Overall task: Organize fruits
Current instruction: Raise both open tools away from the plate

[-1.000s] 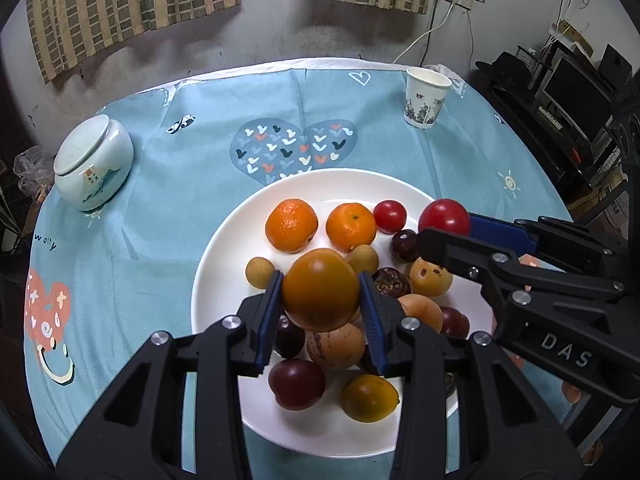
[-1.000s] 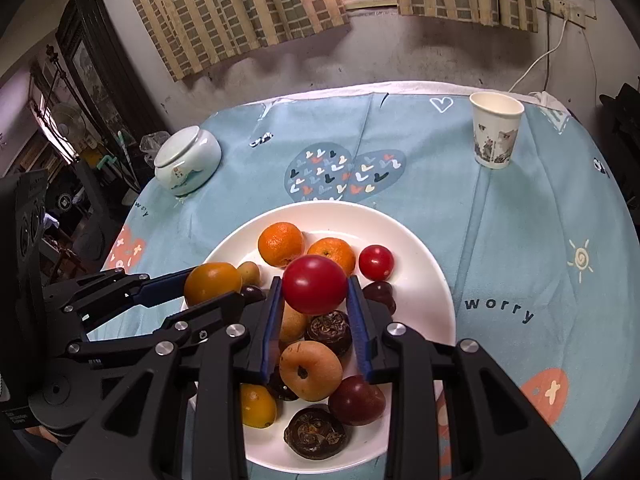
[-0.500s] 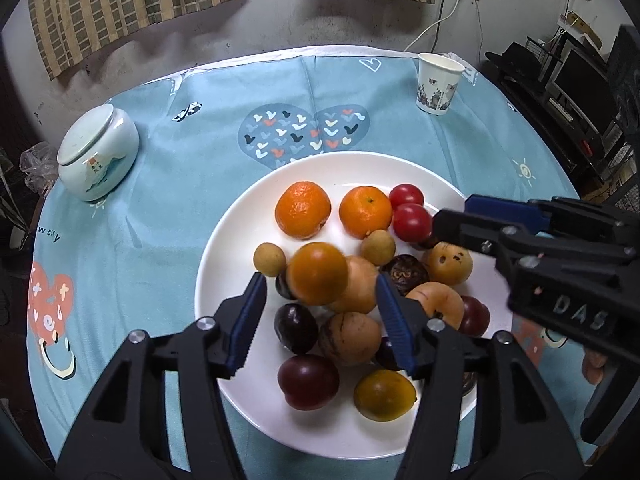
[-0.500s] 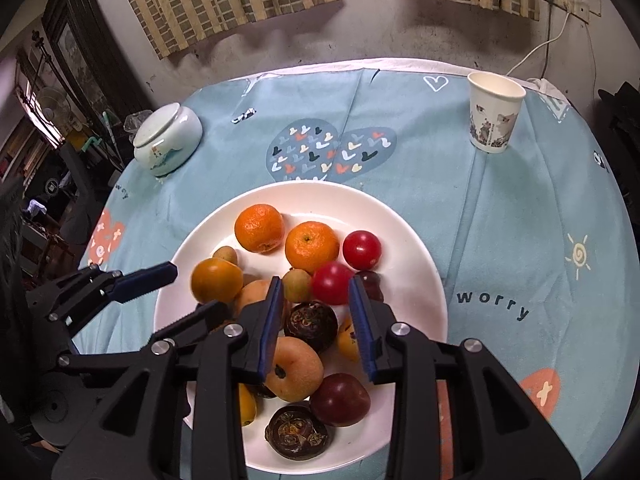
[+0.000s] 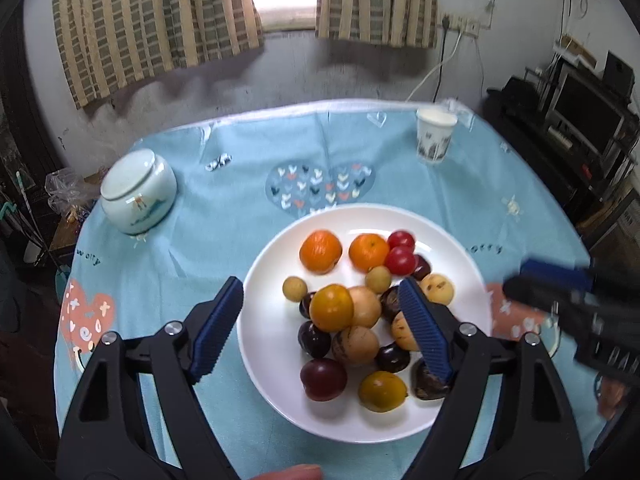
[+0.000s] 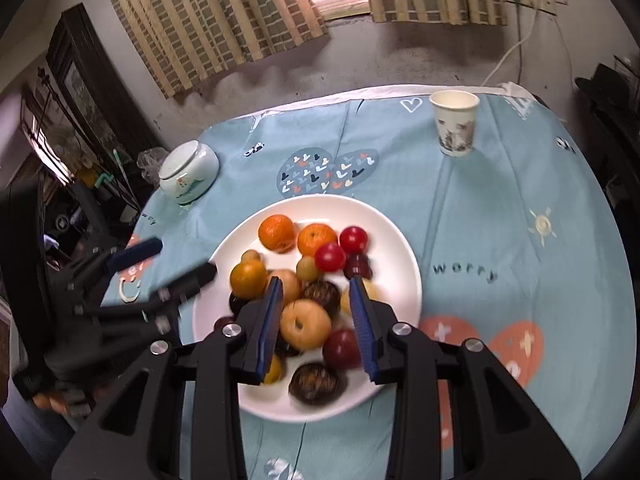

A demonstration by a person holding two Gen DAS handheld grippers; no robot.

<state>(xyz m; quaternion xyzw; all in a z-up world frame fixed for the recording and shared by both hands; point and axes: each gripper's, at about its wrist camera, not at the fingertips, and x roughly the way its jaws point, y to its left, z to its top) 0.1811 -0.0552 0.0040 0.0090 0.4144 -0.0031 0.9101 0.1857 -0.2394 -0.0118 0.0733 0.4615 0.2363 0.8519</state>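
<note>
A white plate (image 5: 272, 280) (image 6: 404, 256) on the blue tablecloth holds several fruits. The orange persimmon (image 5: 331, 307) (image 6: 248, 279) lies on the pile at the plate's middle left. The red tomato (image 5: 399, 260) (image 6: 329, 256) lies beside a second tomato (image 5: 401, 239) near two tangerines (image 5: 320, 250). My left gripper (image 5: 320, 300) is wide open and empty above the plate's near left. My right gripper (image 6: 316, 289) is open and empty above the plate's near side, and shows blurred at the right in the left wrist view (image 5: 560, 300).
A white lidded jar (image 5: 138, 192) (image 6: 189, 172) stands at the left of the round table. A paper cup (image 5: 435, 136) (image 6: 455, 123) stands at the far right. Curtains and a wall lie behind; dark shelves with electronics stand at the right.
Both grippers opened and let go: the persimmon and the red tomato now lie on the plate. Both grippers have pulled back and up from the fruit.
</note>
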